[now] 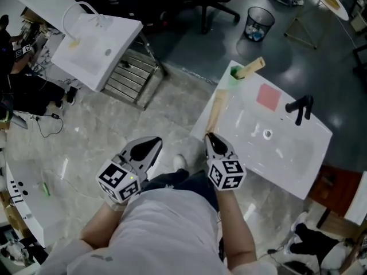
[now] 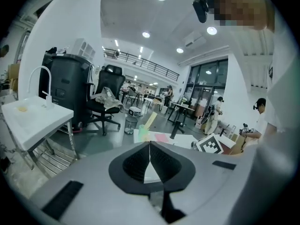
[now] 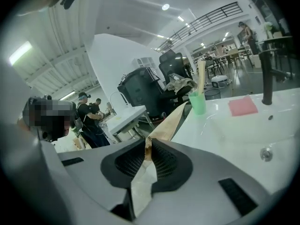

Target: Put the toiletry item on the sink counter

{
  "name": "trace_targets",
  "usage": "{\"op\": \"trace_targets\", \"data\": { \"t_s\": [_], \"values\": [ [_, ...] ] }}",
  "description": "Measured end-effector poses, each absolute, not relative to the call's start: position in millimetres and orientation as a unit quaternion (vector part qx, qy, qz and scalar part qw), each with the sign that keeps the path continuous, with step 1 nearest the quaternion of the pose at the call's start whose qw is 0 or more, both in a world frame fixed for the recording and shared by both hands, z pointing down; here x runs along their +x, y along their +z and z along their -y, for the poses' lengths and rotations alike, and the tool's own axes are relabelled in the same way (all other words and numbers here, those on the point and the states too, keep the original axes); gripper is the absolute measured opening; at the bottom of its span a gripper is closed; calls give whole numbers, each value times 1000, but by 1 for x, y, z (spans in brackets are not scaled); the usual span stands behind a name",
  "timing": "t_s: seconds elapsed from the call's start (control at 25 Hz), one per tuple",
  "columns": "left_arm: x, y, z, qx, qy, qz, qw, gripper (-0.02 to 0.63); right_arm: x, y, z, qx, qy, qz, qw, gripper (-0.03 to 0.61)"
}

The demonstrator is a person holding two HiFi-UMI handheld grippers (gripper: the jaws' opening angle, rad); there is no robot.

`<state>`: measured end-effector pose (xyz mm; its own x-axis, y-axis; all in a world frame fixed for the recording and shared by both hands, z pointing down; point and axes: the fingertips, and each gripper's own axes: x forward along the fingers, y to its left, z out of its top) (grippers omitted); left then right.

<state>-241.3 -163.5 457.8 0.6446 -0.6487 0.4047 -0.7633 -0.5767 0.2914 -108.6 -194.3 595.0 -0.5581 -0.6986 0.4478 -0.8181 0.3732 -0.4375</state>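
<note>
Right claw point(image 3: 148, 146) pinched shut on tan paper toiletry packet point(image 1: 217, 110); packet runs along sink bench point(image 1: 287, 153) edge toward green cup point(image 1: 235, 73). Left claw point(image 2: 150, 149) closed, empty.

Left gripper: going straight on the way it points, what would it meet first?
Probably the sink counter, near its green cup; nothing shows in between, though depth is unclear.

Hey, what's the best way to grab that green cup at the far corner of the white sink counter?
Grip the green cup across its round wall, below the rim, coming in level from the near side. It stands upright, and the long tan stick poking out of its mouth probably blocks a grab from above.
</note>
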Motion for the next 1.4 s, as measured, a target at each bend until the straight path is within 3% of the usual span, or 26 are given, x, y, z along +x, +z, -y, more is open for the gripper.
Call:
{"op": "trace_targets", "data": {
  "t_s": [1.24, 1.4],
  "values": [
    [-313, 511, 138, 878, 181, 373, 239, 15, -163, 695, 195, 529, 364, 763, 71, 52],
    [-310, 510, 136, 877, 182, 375, 237, 15, -165, 698, 195, 521, 365, 767, 75, 101]
  ]
}}
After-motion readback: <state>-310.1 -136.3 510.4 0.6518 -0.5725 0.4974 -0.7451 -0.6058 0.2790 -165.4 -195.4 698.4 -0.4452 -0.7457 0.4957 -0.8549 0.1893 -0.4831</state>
